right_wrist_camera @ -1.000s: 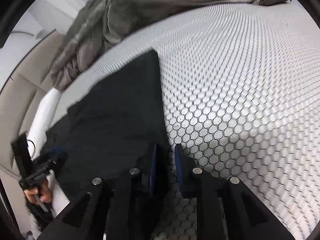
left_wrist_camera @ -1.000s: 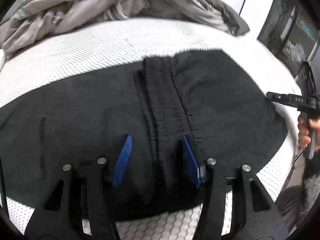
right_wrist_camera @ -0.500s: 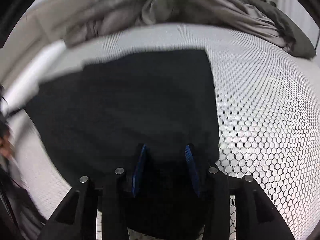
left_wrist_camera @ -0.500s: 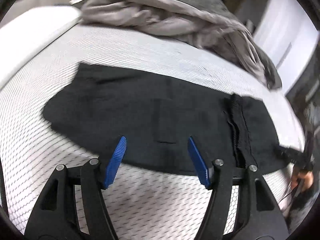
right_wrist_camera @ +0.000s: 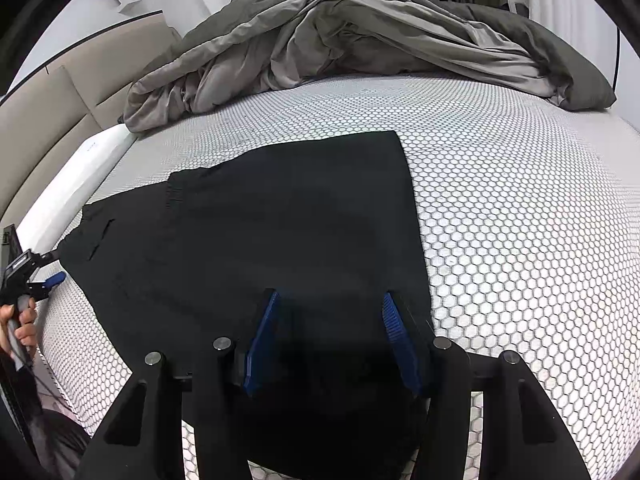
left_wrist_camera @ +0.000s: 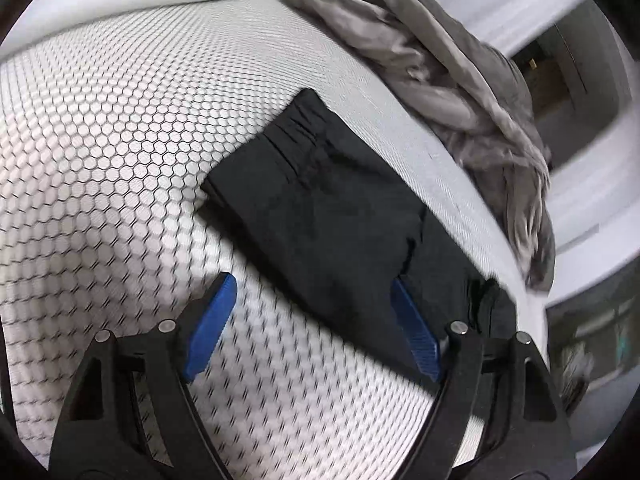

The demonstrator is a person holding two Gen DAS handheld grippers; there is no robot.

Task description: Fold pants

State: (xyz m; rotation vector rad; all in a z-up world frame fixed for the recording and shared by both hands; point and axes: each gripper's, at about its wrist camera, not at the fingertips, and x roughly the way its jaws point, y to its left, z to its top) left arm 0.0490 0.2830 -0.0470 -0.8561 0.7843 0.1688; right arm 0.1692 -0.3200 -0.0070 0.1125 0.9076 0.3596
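The black pants lie flat and folded on the white honeycomb-patterned mattress. In the left wrist view the pants run diagonally, gathered waistband toward the upper left. My left gripper is open and empty, over the near edge of the pants, its right blue pad against the dark cloth. My right gripper is open and empty, with both blue pads over the near right part of the pants. The left gripper also shows in the right wrist view at the pants' far left end.
A crumpled grey duvet is heaped along the far side of the mattress, also in the left wrist view. A beige headboard and a white pillow edge are at the left. A hand holds the left tool.
The right gripper opened and let go of the pants edge, which now lies flat. The left gripper swung left from the waistband to the pants' left end, staying open.
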